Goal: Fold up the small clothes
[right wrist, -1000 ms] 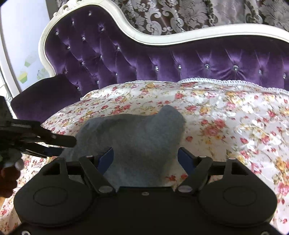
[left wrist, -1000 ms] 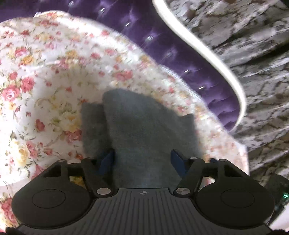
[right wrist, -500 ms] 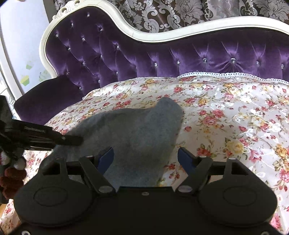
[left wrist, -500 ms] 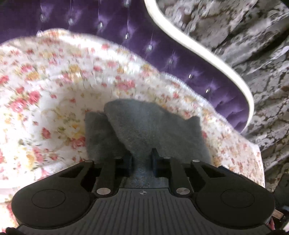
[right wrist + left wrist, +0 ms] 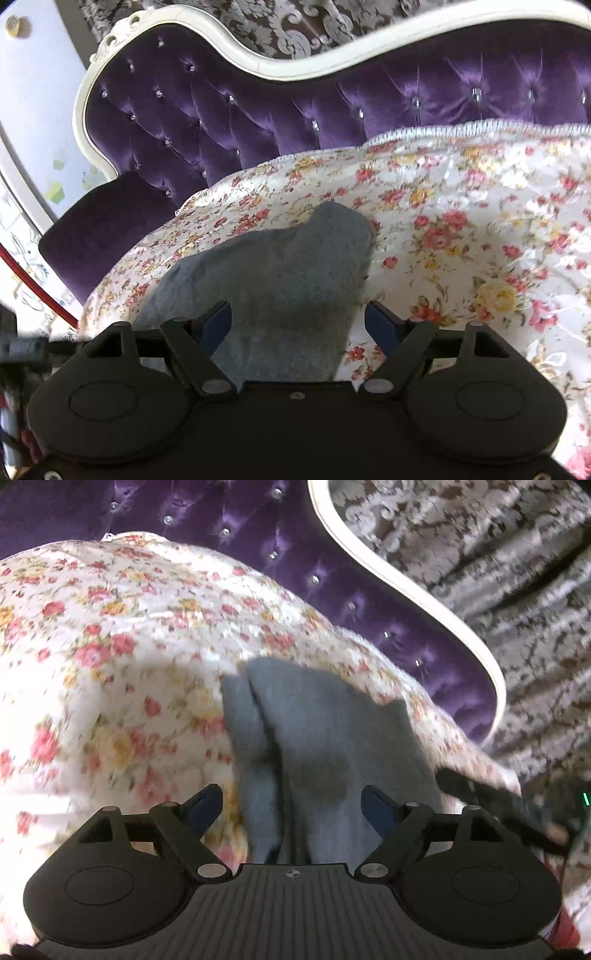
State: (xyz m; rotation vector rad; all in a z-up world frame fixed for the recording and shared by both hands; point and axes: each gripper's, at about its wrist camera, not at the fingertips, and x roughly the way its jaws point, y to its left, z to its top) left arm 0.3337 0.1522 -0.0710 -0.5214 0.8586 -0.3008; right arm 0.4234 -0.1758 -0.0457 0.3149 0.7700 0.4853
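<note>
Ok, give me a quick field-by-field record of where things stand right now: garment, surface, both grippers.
garment: grey cloth, partly folded, layers overlapping
surface: floral bedspread over purple tufted sofa
left gripper: open, cloth between the fingers, not clamped
right gripper: open, over the cloth's near edge
backdrop: patterned curtain

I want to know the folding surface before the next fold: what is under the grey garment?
The grey garment lies on a floral bedspread, visible all around it. The garment is doubled over itself; anything between its layers is hidden.
</note>
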